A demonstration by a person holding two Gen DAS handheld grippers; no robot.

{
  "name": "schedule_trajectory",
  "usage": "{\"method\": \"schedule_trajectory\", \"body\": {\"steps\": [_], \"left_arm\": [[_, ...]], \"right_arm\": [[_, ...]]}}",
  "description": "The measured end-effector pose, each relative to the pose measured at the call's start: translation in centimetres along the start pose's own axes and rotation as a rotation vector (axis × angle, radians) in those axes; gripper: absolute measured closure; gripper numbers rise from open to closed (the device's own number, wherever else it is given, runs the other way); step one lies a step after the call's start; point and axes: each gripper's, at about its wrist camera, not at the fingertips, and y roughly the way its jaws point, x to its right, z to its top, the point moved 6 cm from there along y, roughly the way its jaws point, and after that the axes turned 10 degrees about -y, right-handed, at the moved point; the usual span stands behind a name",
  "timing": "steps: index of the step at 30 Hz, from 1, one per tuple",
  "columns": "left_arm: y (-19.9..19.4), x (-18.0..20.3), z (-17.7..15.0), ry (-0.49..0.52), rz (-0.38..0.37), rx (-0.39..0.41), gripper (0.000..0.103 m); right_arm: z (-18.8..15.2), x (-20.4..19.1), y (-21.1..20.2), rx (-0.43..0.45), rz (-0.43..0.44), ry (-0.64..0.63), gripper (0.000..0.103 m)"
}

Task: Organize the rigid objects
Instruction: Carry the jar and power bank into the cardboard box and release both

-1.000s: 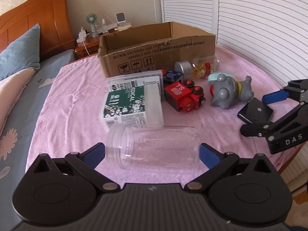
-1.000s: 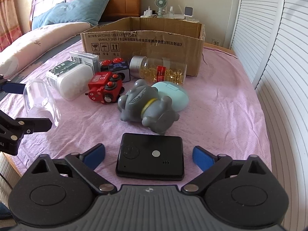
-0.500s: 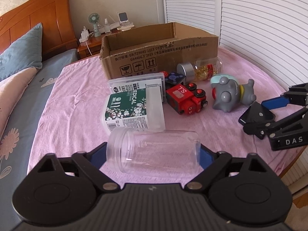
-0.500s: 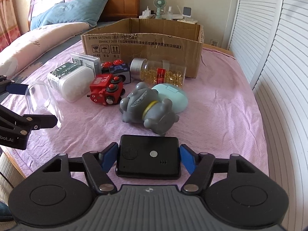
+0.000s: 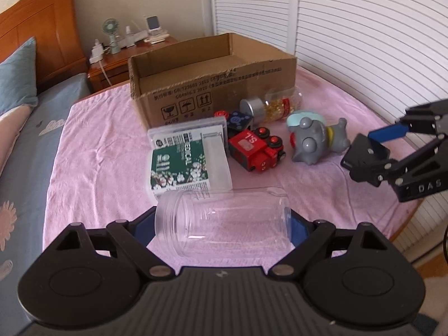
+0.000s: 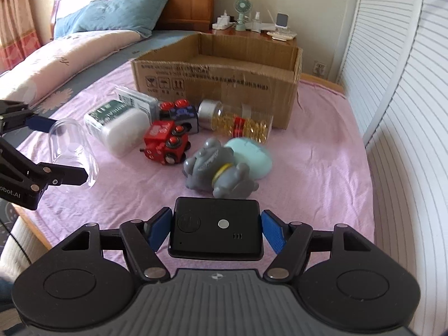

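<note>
Left gripper clamps a clear jar endwise, its pads mostly hidden behind it; right gripper grips a black box by its sides

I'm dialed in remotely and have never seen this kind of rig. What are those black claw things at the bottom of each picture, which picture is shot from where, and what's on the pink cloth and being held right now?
There is no robot arm: a person carries a two-finger gripper in each hand, and each has a wide-angle camera looking along its fingers. One picture is the left gripper's own view, the other the right gripper's.

The left gripper is clamped on a clear plastic jar lying sideways. The right gripper is clamped on a flat black device, which looks raised off the cloth. Both have just closed.

On the pink cloth lie a green and white box, a red toy train, a grey toy figure, a bottle of yellow capsules and an open cardboard box, probably where things go.
</note>
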Motion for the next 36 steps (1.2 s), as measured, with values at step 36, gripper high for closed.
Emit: {"method": "schedule_trajectory", "body": {"steps": [36], "left_arm": [[12.4,-4.9,22.8,-0.023,0.063,0.088,0.009]], "right_arm": [[13.7,7.1,1.5,0.134,-0.025,-0.067,0.029]]}}
